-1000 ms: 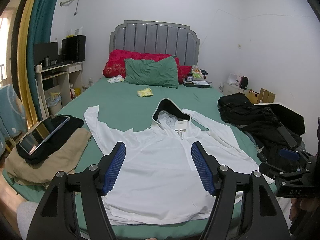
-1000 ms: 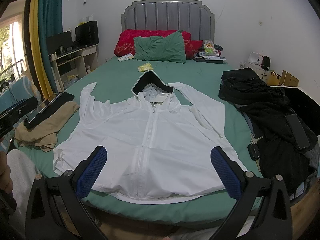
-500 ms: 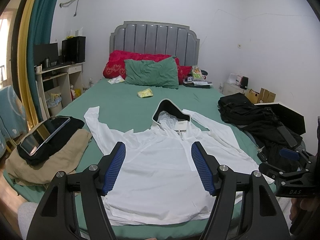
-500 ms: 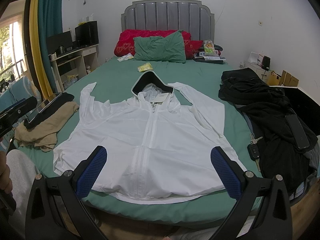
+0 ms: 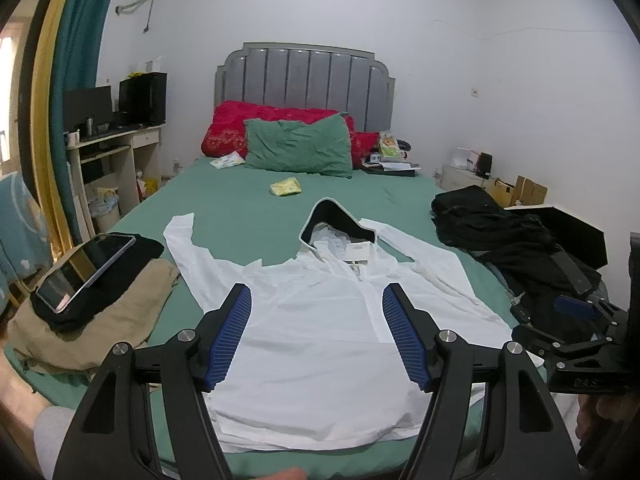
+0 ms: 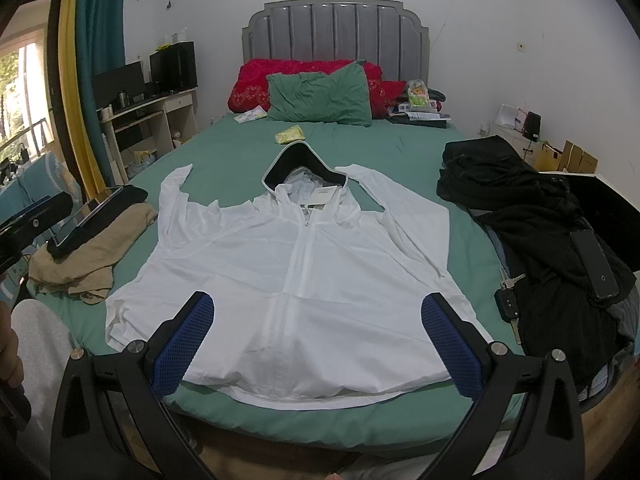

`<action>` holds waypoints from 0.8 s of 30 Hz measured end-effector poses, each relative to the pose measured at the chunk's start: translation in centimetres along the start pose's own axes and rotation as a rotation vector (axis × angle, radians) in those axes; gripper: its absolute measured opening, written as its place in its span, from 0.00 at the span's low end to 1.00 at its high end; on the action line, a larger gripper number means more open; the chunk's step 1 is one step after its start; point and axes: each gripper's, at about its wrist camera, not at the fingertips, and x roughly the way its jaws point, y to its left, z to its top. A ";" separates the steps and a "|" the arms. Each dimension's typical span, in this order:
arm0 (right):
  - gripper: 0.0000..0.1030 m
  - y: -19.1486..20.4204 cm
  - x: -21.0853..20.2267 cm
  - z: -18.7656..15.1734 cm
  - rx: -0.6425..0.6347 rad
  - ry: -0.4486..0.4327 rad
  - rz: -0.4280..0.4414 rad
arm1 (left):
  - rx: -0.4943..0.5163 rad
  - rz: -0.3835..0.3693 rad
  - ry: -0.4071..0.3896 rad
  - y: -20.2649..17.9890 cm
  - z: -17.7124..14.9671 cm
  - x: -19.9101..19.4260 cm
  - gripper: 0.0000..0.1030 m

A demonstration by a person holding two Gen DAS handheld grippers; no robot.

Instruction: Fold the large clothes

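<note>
White walls and a grey padded headboard (image 6: 335, 26) close off the far end of the room, with a green-sheeted bed (image 6: 400, 152) running from there toward both grippers. Spread flat on the bed, zip side up, lies a white hooded jacket (image 6: 296, 280); its dark-lined hood (image 6: 300, 160) points toward the headboard and its sleeves are stretched out to either side.

In the right wrist view the right gripper (image 6: 318, 338) hangs over the jacket's hem with its jaws spread wide and nothing between them; the zip runs up the middle of the gap, and the blue pads (image 6: 448, 344) do not touch the cloth. In the left wrist view the left gripper (image 5: 316, 334) also stands with jaws wide apart and empty, the jacket's chest and collar showing between and beyond them.

Beyond the jaws, against the headboard, a green pillow (image 6: 320, 96) leans on a red pillow (image 6: 256, 84); a small yellow packet (image 6: 290, 135) lies on the sheet between the pillow and the hood. Left of the left jaws sits a folded tan garment (image 5: 92, 316) with a black cloth and a tablet (image 5: 86, 268) on top. Right of the right jaws is a heap of black clothes (image 6: 528, 216) with a phone (image 6: 596, 264) on it and a car key (image 6: 506, 300) at its near edge, just beside the jacket's hem corner.
</note>
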 end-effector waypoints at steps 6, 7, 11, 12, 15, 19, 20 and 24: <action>0.99 -0.1 0.4 0.1 -0.001 0.012 0.005 | -0.029 -0.058 0.028 0.6 -0.1 1.3 0.69; 0.99 -0.1 0.6 0.2 -0.002 0.017 0.006 | -0.037 -0.068 0.040 0.8 0.0 1.8 0.69; 0.99 -0.3 2.4 0.5 -0.007 0.043 0.013 | -0.017 -0.070 0.077 0.8 -0.2 3.9 0.69; 0.99 -0.5 3.1 0.5 -0.011 0.050 0.013 | -0.009 -0.067 0.091 0.8 -0.2 4.6 0.69; 0.99 -1.4 5.2 1.0 -0.012 0.076 0.031 | -0.004 -0.069 0.125 1.0 -0.2 6.9 0.69; 0.99 -3.7 8.3 2.3 0.009 0.093 0.068 | -0.045 -0.076 0.181 2.2 -0.1 11.5 0.69; 0.99 -4.5 9.5 2.8 0.008 0.102 0.067 | -0.051 -0.087 0.195 2.4 0.0 12.6 0.69; 0.88 -7.1 14.4 5.2 -0.030 0.146 0.061 | -0.058 -0.109 0.229 3.6 0.3 17.7 0.70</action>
